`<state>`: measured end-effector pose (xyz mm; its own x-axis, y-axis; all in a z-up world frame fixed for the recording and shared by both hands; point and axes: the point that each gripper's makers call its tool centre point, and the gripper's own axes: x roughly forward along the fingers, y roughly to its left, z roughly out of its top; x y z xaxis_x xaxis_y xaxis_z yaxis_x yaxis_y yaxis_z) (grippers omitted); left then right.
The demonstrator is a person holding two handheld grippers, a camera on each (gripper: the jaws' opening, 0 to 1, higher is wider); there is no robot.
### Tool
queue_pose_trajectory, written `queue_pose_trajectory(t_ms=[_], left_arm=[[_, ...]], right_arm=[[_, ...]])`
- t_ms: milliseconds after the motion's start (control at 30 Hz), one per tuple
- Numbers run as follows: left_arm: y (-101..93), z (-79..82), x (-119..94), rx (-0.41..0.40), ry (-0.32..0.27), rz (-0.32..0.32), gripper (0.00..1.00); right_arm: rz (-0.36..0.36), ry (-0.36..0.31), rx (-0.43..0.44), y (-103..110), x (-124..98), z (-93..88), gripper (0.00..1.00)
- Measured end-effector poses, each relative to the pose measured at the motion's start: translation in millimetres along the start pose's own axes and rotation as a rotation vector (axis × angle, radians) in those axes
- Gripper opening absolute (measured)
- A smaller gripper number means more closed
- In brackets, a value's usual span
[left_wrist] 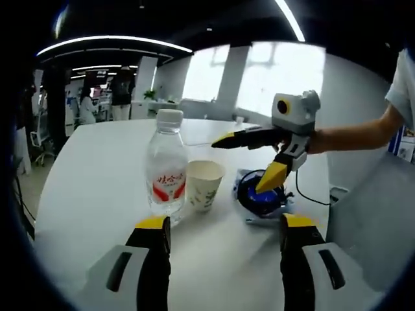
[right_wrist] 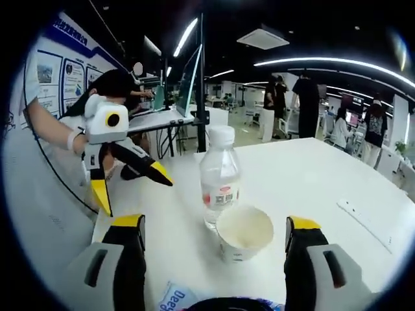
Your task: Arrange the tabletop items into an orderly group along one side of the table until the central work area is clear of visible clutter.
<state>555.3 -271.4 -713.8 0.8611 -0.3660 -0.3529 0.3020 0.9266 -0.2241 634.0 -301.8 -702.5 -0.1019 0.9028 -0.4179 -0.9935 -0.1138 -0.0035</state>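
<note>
Water bottle (left_wrist: 166, 170) touching paper cup (left_wrist: 204, 184); right hand-held gripper (left_wrist: 246, 163) open above blue item (left_wrist: 258, 197).

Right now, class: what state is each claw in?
Left claw: open, holding nothing.
Right claw: open, holding nothing.

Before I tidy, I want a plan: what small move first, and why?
Probably lower the open right gripper onto the blue item: its fingers hang just above it, and it lies apart from the bottle and cup.
</note>
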Motion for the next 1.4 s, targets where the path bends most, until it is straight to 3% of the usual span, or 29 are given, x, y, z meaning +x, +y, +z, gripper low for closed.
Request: queue_pose_trajectory(t_ms=[300, 600, 800, 1400], left_arm=[[-7.4, 6.2, 3.4, 0.020, 0.002, -0.017, 0.65], [-18.5, 6.6, 9.1, 0.023, 0.014, -0.047, 0.63], [-23.9, 7.9, 11.4, 0.035, 0.019, -0.061, 0.63], [-43.2, 6.5, 23.1, 0.057, 0.065, -0.127, 0.58]], right_arm=[[-0.038, 0.014, 0.026, -2.3, -29.6, -8.3, 0.86], [-0.058, 0.072, 0.028, -2.9, -56.5, -27.8, 0.85], [-0.080, 0.097, 0.086, -5.0, -73.5, -43.3, 0.83], [-0.135, 0.137, 0.171, 1.5, -108.4, -66.0, 0.78]])
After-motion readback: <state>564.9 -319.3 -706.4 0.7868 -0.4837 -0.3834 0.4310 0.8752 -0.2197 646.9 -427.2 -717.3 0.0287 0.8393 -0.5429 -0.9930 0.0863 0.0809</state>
